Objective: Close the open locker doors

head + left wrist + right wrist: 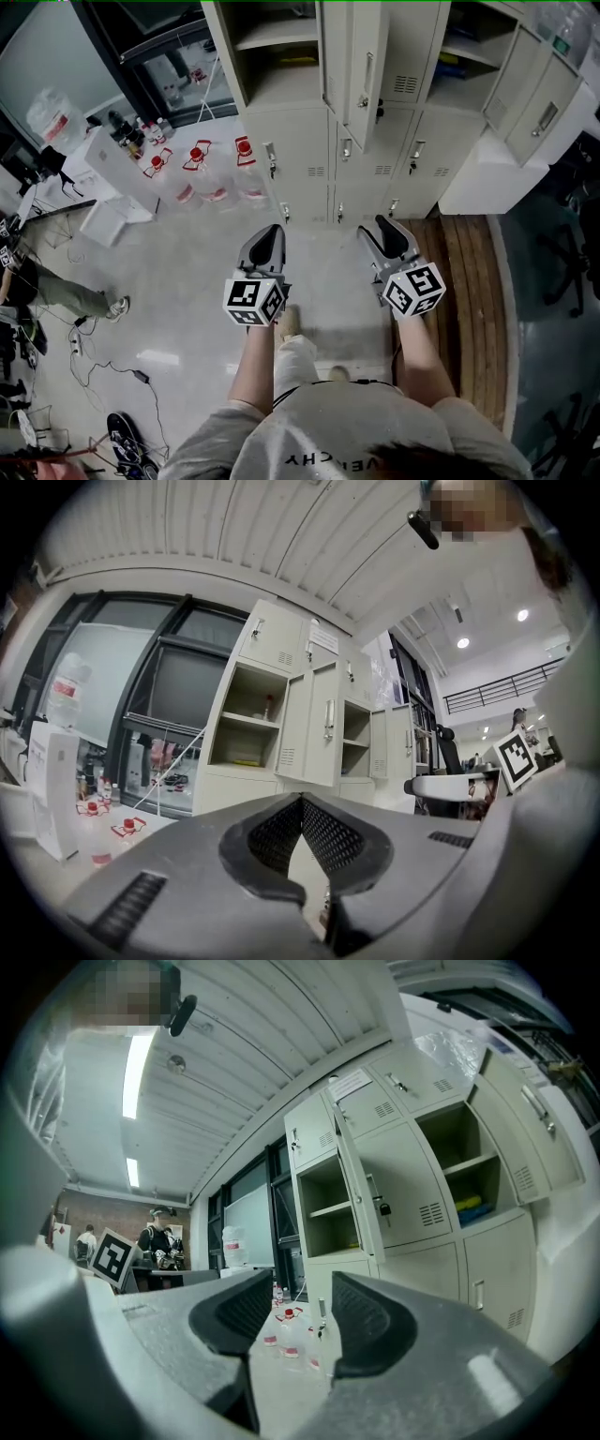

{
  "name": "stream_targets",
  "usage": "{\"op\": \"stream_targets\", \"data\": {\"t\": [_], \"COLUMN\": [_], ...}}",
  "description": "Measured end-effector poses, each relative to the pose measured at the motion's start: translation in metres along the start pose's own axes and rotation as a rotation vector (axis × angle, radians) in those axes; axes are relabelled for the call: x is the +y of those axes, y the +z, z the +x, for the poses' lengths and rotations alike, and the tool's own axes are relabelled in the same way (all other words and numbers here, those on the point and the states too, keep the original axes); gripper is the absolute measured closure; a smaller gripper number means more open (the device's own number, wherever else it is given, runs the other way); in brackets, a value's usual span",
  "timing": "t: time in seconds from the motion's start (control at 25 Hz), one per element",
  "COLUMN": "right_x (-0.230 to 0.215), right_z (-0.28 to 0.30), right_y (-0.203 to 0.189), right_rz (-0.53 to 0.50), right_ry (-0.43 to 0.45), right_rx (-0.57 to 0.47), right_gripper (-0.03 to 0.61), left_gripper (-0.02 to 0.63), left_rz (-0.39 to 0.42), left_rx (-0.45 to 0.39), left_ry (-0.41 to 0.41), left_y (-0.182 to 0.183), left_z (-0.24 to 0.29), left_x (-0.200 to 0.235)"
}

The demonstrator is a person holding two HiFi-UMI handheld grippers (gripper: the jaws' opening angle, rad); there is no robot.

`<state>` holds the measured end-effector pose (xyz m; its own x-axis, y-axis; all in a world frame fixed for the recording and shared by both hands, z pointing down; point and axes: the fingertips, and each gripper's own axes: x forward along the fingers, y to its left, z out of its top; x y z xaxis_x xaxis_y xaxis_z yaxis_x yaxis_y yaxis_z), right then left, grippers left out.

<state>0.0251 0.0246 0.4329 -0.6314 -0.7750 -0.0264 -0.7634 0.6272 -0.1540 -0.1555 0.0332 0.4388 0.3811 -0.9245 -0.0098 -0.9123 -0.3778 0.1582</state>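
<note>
A bank of beige lockers [309, 159] stands ahead of me. Its upper left compartment [281, 47] is open, and its door [364, 70] swings out toward me. Farther right, another compartment [469, 56] is open with its door [539, 108] swung aside. My left gripper [269, 242] is shut with nothing in it and points at the lockers from well short of them. Beside it, my right gripper [389, 232] is open and empty. In the left gripper view, the left gripper [301, 803] has its tips together below the open door [319, 724]. In the right gripper view, the right gripper [302, 1288] shows a gap between its jaws, under the same door [361, 1190].
Several water bottles [197, 159] with red caps stand on the floor left of the lockers, near a white box [117, 220]. A wooden platform [469, 281] lies to the right, below a white cabinet [487, 178]. Cables [103, 366] and a person's leg [66, 295] are at the left.
</note>
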Motion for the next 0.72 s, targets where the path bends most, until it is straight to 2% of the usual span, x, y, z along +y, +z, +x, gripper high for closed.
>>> {"op": "stream_targets", "data": {"t": [0.44,0.72], "right_x": [-0.045,-0.079], "right_z": [0.081,0.128], "right_y": [0.011,0.033], "right_rz": [-0.012,-0.047], "right_ry": [-0.113,-0.207], "right_rx": [0.002,-0.029], "right_gripper": [0.388,0.375], "left_gripper": [0.615,0.615], "left_rz": [0.000,0.007], "left_rx": [0.019,0.034], "left_ry": [-0.088,-0.129], "left_y": [0.016,0.023], "left_z": [0.084,0.116], "left_x": [0.061,0.095]}}
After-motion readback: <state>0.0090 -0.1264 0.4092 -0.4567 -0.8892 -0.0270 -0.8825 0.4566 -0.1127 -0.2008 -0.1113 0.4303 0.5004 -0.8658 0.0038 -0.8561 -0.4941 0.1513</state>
